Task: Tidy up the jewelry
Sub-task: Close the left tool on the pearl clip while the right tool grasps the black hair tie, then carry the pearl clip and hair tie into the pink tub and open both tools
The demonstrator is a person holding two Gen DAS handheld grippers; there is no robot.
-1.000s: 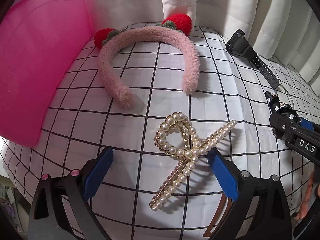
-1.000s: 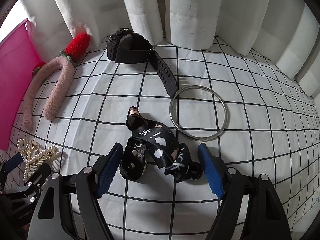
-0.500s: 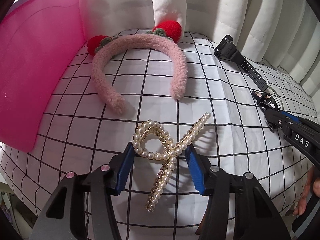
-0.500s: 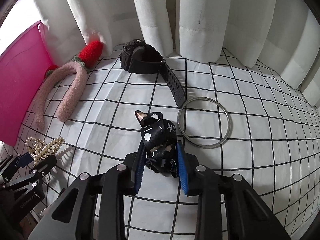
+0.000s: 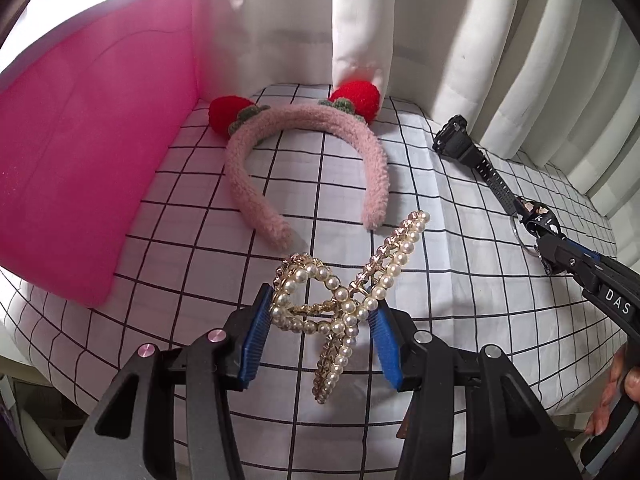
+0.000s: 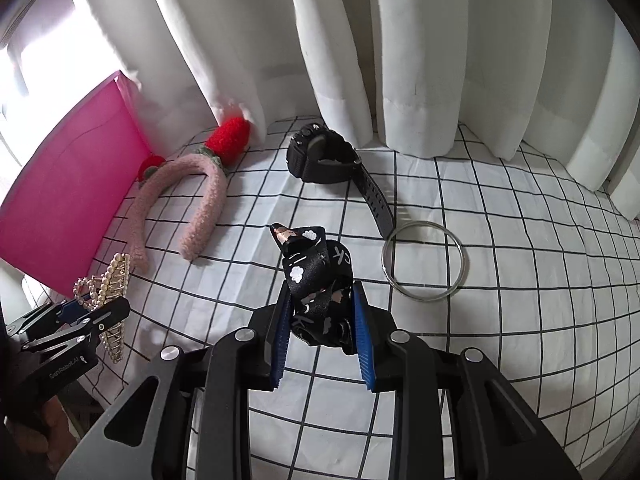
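My left gripper point(image 5: 320, 334) is shut on a gold pearl hair clip point(image 5: 340, 300) and holds it above the checked cloth; the clip also shows in the right wrist view point(image 6: 106, 280). My right gripper point(image 6: 322, 332) is shut on a black printed ribbon bow point(image 6: 316, 272), lifted off the cloth; the bow shows in the left wrist view point(image 5: 538, 214). A pink fuzzy headband point(image 5: 304, 152) with red pompoms lies beyond the clip. A black watch point(image 6: 328, 156) and a silver bangle point(image 6: 424, 266) lie on the cloth.
A pink bin point(image 5: 88, 128) stands at the left, next to the headband. White curtains point(image 6: 400, 60) hang along the far edge of the checked cloth point(image 6: 520, 280). The cloth's front edge drops off near the left gripper.
Both grippers closed, the left on the pearl clip and the right on the ribbon bow, then lifted them off the cloth and drew back.
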